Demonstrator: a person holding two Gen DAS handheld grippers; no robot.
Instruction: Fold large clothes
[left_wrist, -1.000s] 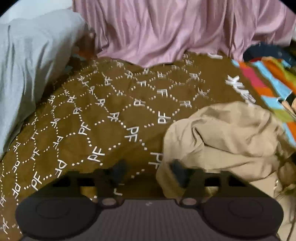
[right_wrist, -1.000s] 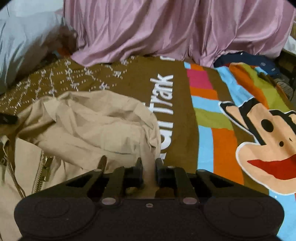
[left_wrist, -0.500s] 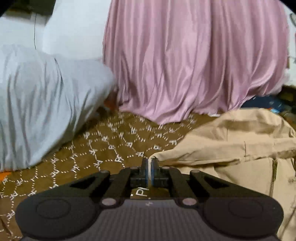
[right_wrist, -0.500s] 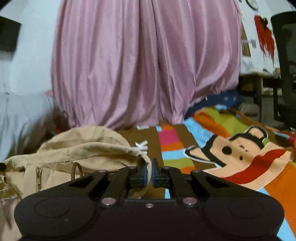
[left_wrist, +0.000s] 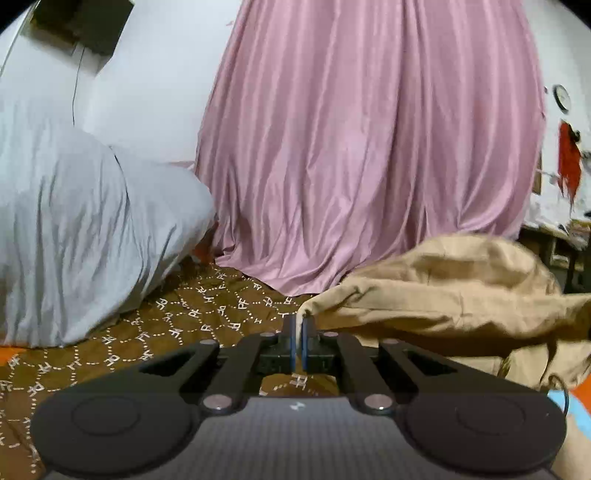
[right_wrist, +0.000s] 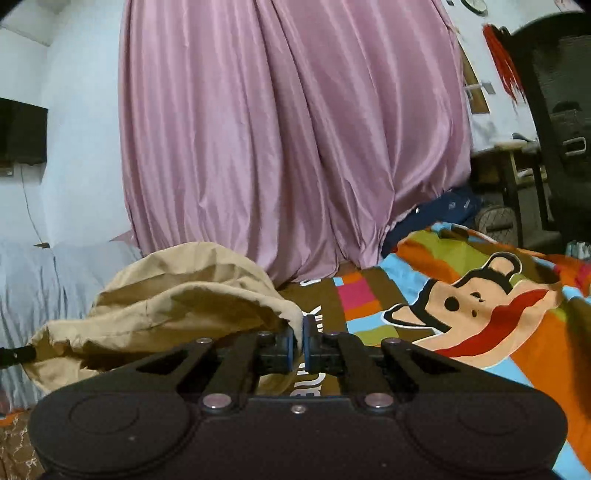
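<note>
The left gripper is clenched on one edge of the tan jacket, the right gripper on another, holding it bunched above the bed. No fold looks made yet. The bedspread repeats "PF"; its larger lettering is partly hidden.

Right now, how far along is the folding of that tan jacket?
Barely started. Done: both grippers have a pinch on the tan jacket, the left gripper and the right gripper each shut on an edge. In hand: the jacket hangs bunched between them above the patterned blanket. Left: spreading it flat and making every fold; none shows.
</note>
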